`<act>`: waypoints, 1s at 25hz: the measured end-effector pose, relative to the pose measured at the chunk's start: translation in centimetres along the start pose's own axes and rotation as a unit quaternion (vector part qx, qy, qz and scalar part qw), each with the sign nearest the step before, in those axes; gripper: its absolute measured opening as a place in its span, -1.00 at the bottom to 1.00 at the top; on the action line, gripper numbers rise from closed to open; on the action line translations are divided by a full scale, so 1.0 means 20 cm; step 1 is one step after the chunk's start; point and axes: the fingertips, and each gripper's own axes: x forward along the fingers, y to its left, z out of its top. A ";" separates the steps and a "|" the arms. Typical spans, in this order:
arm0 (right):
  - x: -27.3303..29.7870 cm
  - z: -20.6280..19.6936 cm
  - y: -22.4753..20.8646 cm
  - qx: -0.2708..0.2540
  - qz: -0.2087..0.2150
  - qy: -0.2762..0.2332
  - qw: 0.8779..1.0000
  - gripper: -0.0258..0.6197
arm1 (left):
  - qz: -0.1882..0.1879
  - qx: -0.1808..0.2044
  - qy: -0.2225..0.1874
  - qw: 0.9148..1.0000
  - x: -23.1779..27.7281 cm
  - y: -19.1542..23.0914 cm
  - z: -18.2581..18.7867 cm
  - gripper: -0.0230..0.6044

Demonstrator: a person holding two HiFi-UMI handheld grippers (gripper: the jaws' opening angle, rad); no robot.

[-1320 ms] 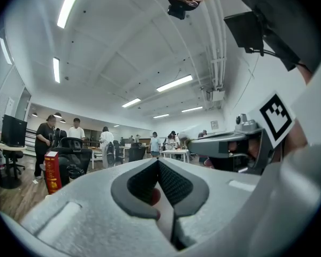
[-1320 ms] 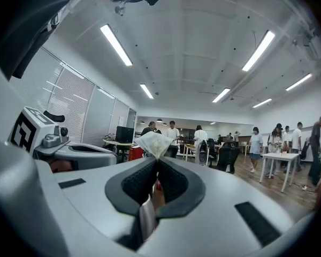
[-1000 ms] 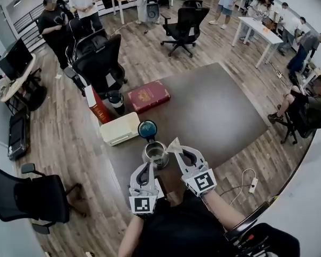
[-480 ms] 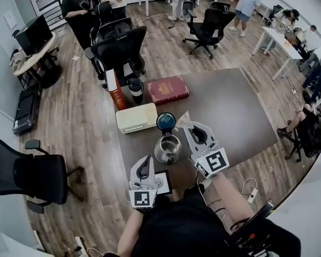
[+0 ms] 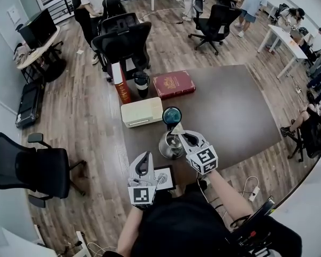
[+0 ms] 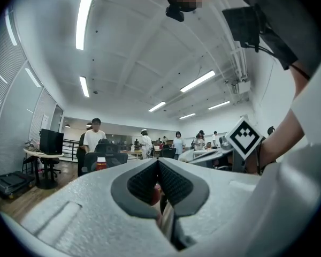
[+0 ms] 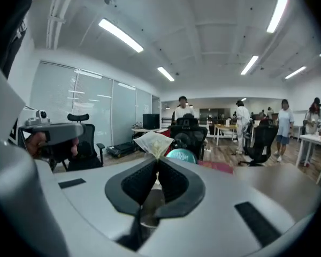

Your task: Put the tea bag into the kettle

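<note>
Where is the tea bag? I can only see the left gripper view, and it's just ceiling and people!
Observer: The right gripper view shows it. The tea bag is pinched at the tips of the right gripper, whose jaws are shut on it.
Operator: Is it close to the kettle?
Observer: Yes. In the head view the tea bag is right over the kettle, by its far rim. It doesn't look to be inside yet.
Operator: Is the kettle open?
Observer: Yes, its teal lid stands tipped up behind the opening.
</note>
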 end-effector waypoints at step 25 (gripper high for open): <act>0.13 -0.63 0.01 -0.074 0.072 0.399 0.911 -0.86 | -0.003 0.035 0.000 0.999 -0.13 -0.04 -0.04 -0.94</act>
